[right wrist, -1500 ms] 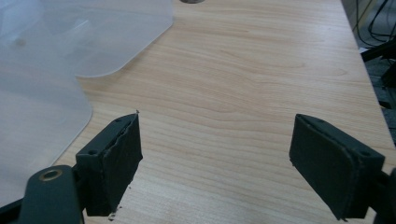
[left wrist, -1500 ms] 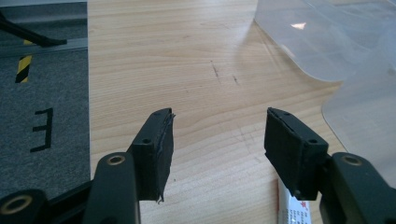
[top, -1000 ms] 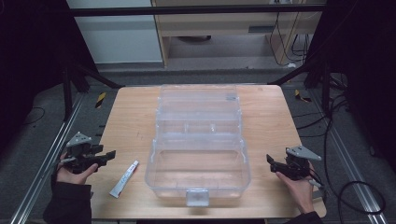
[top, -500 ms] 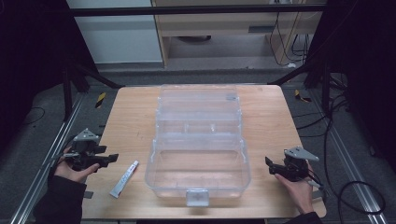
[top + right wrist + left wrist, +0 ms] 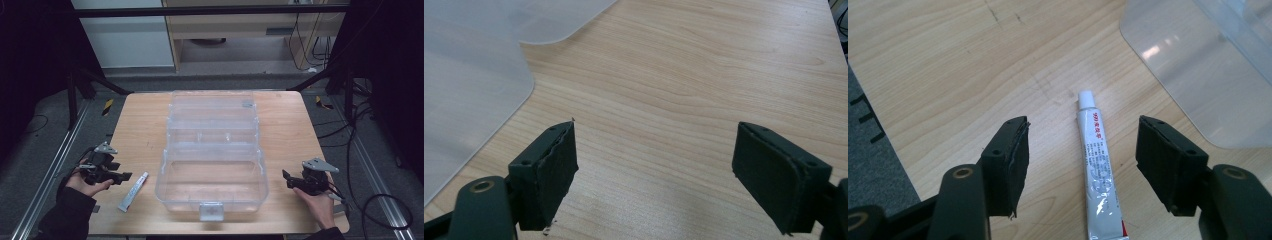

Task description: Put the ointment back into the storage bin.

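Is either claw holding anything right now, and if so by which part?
Nothing is held. The left claw is open with the tube lying untouched on the table between its jaws; the right claw is open over bare wood.

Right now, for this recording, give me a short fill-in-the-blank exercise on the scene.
1. The white tube lies flat on the ____ table.
2. The left hand-held gripper is ____, its jaws either side of the tube.
3. The clear plastic box stands with its lid ____.
4. The right hand-held gripper holds ____.

Missing words: wooden; open; open; nothing
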Demonstrator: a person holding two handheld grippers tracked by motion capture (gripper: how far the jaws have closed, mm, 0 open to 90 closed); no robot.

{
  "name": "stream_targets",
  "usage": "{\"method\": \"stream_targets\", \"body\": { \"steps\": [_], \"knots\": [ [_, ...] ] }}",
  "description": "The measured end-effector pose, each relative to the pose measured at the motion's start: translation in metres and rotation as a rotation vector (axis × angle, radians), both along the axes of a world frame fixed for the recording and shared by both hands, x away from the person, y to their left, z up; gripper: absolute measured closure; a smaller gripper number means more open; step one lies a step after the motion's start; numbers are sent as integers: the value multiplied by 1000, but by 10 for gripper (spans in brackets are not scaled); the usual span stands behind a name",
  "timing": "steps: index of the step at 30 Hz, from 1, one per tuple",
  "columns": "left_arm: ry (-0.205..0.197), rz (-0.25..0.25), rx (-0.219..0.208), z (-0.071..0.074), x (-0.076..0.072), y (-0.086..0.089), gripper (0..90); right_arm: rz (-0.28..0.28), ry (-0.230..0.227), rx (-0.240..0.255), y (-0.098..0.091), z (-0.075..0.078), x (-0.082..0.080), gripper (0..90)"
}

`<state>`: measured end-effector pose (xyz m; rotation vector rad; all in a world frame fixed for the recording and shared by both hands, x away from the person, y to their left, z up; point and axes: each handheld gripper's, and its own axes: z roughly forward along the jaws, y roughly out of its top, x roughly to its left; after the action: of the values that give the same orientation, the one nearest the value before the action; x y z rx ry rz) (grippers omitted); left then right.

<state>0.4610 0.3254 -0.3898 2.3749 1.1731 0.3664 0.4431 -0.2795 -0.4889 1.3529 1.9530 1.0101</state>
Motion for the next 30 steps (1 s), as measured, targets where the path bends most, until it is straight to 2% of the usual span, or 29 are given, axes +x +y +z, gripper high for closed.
{"method": "stream_targets", "body": {
  "steps": [11, 17, 20, 30],
  "knots": [
    [55, -31, 43, -11, 5, -11, 408, 9, 15, -9, 1, -1, 1, 185],
    [89, -36, 40, -18, 8, -17, 416, 20, 27, -13, 2, -3, 1, 192],
    [111, -39, 52, -23, 10, -19, 419, 22, 38, -11, 2, -3, 1, 194],
    [143, -45, 67, -38, 15, -22, 440, 27, 51, -23, 2, -4, 2, 199]
  ]
}}
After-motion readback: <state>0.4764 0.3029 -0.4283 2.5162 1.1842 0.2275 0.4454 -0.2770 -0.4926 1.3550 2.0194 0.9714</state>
